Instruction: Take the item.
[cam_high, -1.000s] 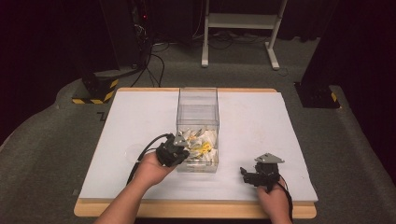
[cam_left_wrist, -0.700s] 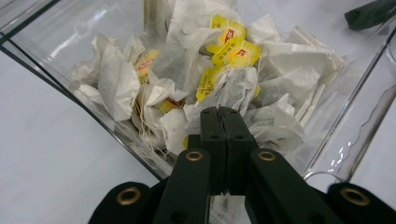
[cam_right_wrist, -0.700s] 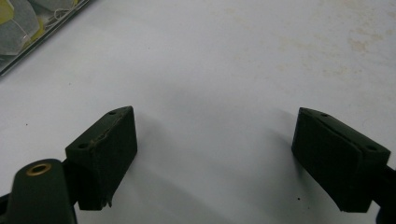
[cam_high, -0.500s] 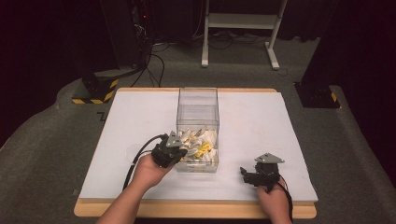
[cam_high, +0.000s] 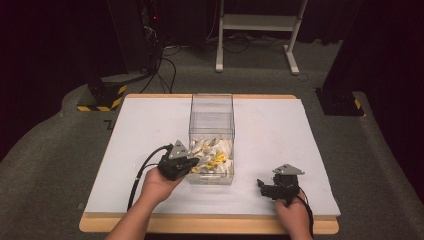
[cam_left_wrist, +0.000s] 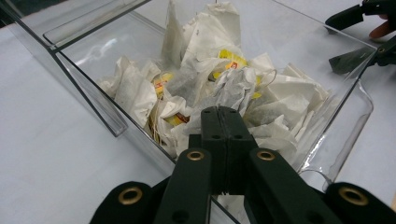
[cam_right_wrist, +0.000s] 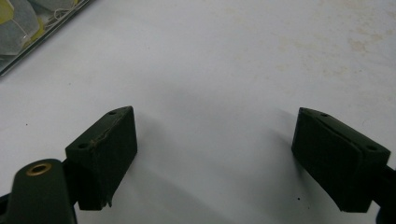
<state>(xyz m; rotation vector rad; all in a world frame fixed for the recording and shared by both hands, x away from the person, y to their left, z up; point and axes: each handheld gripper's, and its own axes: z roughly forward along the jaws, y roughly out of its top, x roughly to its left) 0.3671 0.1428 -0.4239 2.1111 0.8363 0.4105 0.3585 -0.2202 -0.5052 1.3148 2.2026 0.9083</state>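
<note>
Two grippers show from above: the left gripper (cam_high: 192, 162) reaches into a clear plastic box (cam_high: 211, 107) of white paper teabags (cam_high: 212, 157) on the white bench (cam_high: 150, 125); the right gripper (cam_high: 262, 184) rests nearby.

Left gripper view: jaws clenched, apparently empty; withdrawing could snag strings.

Right gripper view: released, harmless.

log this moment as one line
left gripper: jaws shut, over tea bags in clear box | right gripper: jaws open, over table
</note>
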